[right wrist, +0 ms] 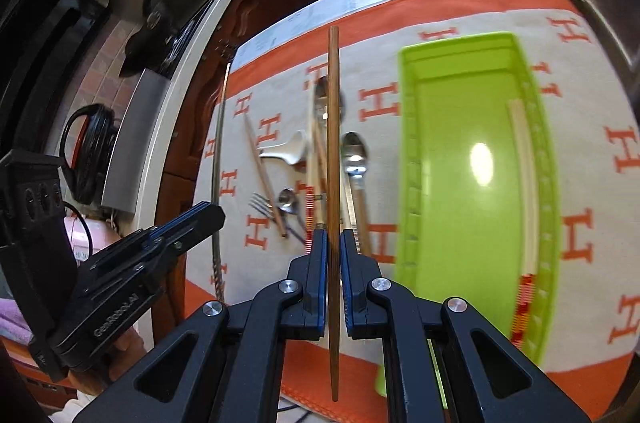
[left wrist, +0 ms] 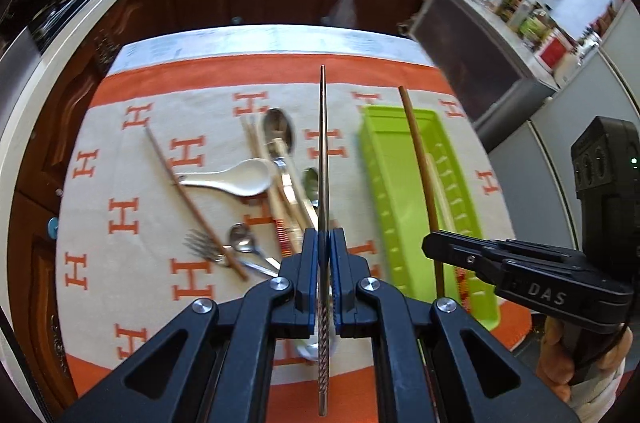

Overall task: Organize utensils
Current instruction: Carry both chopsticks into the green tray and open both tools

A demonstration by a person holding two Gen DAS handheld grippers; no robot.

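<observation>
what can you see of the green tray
The green tray is a long, shallow rectangular bin of glossy lime plastic with a raised rim and small ribs along its side walls. It lies flat on the orange-and-cream tablecloth, to the right of the loose cutlery. Inside, one pale chopstick with a red-and-yellow patterned end lies against its right wall; the rest of the floor is bare and reflects light.

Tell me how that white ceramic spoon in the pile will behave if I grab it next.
The white ceramic spoon looks glazed, so probably slippery between the fingers. It is likely heavy for its size and could chip if dropped. Its handle touches a wooden chopstick, and its bowl sits against other utensils, so lifting may nudge them.
</observation>
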